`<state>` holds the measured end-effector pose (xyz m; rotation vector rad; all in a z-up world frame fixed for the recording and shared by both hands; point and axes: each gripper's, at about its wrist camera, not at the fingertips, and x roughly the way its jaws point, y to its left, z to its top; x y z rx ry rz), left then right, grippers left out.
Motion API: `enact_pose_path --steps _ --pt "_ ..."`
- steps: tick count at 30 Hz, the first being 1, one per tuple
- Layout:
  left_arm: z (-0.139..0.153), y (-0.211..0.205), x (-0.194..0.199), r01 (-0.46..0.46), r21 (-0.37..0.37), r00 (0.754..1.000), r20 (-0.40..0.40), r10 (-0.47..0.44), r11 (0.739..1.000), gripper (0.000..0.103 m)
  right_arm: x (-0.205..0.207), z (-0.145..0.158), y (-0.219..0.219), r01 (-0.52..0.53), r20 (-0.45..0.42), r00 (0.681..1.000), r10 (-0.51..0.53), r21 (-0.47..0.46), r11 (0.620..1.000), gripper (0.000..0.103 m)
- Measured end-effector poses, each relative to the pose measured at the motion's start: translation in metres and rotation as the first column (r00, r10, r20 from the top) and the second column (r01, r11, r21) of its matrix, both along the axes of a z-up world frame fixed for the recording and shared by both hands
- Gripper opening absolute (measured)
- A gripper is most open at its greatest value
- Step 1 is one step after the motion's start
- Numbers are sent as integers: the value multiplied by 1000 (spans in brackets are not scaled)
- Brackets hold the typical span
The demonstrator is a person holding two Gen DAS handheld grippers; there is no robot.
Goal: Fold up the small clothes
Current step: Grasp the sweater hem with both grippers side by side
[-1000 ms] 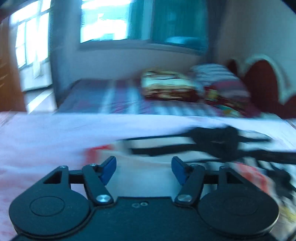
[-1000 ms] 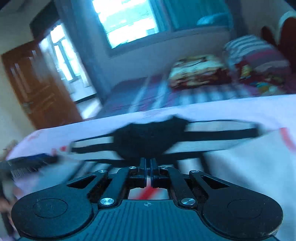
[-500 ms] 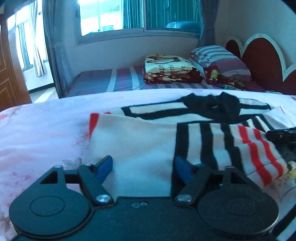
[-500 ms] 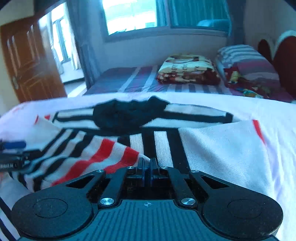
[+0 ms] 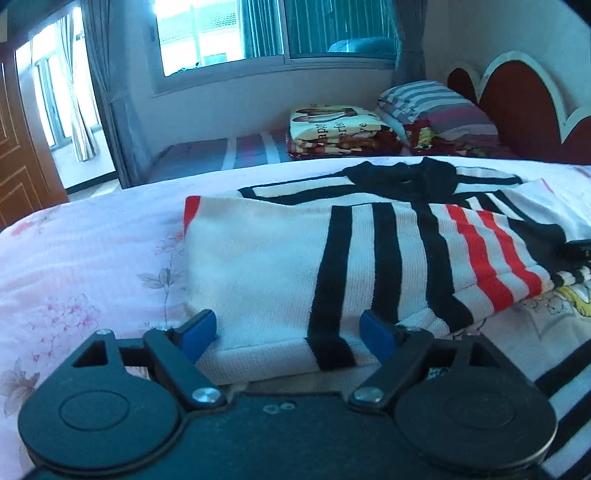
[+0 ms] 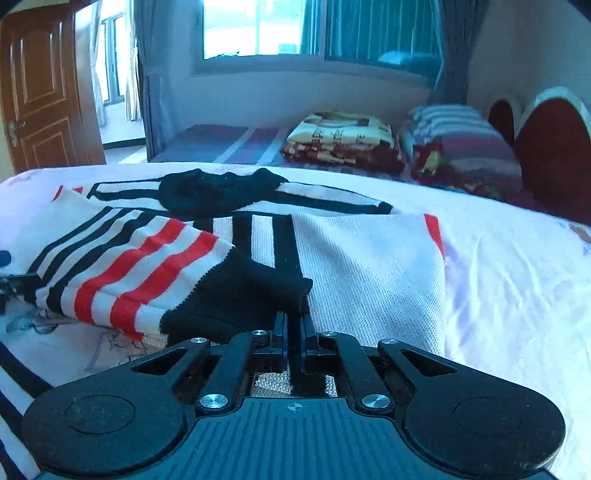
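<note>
Lying flat on the pink floral bedsheet [image 5: 77, 258] of the near bed, the white knit child's sweater with black and red stripes [image 5: 280, 258] has both sleeves turned in over its body, its black collar [image 5: 402, 177] toward the far edge of the bed. In the left wrist view the left claw [image 5: 288, 332] is spread wide, its blue-tipped fingers [image 5: 195, 330] standing on either side of the folded white sleeve edge without closing on it; the cloth sits between them, just in front of the claw's black body. The sleeve's striped part runs off to the right, red bands over black, ending at a black cuff near the right edge of that view.

In the right wrist view the right claw [image 6: 293, 332] is pressed together, pinching the sweater's black cuff [image 6: 243, 295], which bunches up directly ahead of the closed tips. The striped sleeve [image 6: 140, 266] stretches left from the cuff, lying over a plain white panel [image 6: 369, 273] that ends toward the bed's right edge with a thin red trim. A sliver of the left claw shows at the far left of this view.

Beyond the near bed stands a second bed with a striped mattress [image 6: 229, 142], a folded printed blanket [image 6: 343, 142], a striped pillow [image 6: 454, 129] and a red scalloped headboard [image 6: 554, 147], under a window [image 6: 258, 29]; a brown wooden door [image 6: 44, 85] stands at left.
</note>
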<state>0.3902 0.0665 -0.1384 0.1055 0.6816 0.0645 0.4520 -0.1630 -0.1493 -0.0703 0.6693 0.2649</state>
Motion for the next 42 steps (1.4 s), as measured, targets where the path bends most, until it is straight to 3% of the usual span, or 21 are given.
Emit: enact_pose_path --steps 3,5,7,8,9,14,16,17,19,20,21,23,27,29,30,32,34,38,42 --pt "2 1 3 -21 -15 1000 -11 20 1000 86 2 1 8 -18 -2 1000 18 -59 998 5" --pt "8 -2 -2 -24 3 999 -23 24 1000 82 -3 8 8 -23 -7 1000 23 -49 999 6" --pt "19 -6 -15 -17 18 1000 -5 17 1000 73 -23 23 2 -24 41 999 24 -12 1000 28" --pt "24 -8 -24 -16 20 1000 6 16 1000 73 -35 28 -1 -11 80 997 11 -6 1000 63" --pt "28 -10 -31 -14 18 1000 9 14 1000 73 -46 33 -4 -15 110 994 14 9 1000 71" --pt "35 -18 -76 13 16 1000 7 -13 1000 67 -92 47 -18 -30 119 993 26 33 999 70" --pt "36 -16 -98 25 7 1000 1 -25 1000 46 -112 50 -32 -10 101 995 2 78 997 70" --pt "36 -12 -109 29 -9 1000 -11 -29 1000 42 -122 52 -40 2 87 996 -11 102 995 70" --pt "33 0 -137 26 -43 999 -35 -28 999 25 -147 53 -58 30 51 998 -38 147 989 57" --pt "31 6 -148 28 -57 998 -54 -31 998 21 -158 54 -66 43 21 999 -47 173 984 40" --pt "28 13 -162 30 -68 997 -73 -35 997 14 -168 50 -76 61 -13 998 -60 205 977 33" --pt "25 25 -189 22 -86 996 -87 -29 996 15 -191 47 -98 102 -61 994 -89 261 960 33" --pt "27 47 -238 -2 -198 994 -103 -19 980 63 -235 36 -132 172 -156 980 -123 355 919 36" --pt "29 50 -254 8 -244 994 -104 -35 970 64 -256 31 -145 207 -210 969 -131 396 895 40" --pt "28 51 -261 9 -281 993 -111 -42 960 64 -264 28 -150 224 -234 963 -135 414 882 44" --pt "24 56 -270 -2 -403 990 -132 -56 915 58 -279 22 -158 256 -275 951 -140 449 856 46" --pt "16 57 -274 -16 -492 983 -169 -77 870 45 -292 15 -159 279 -312 940 -137 475 835 47" --pt "1 58 -279 -44 -596 976 -197 -93 802 43 -310 3 -158 314 -364 923 -121 538 782 47" --pt "-10 69 -268 -81 -709 975 -203 -92 701 43 -308 -3 -157 324 -396 915 -77 610 723 47"
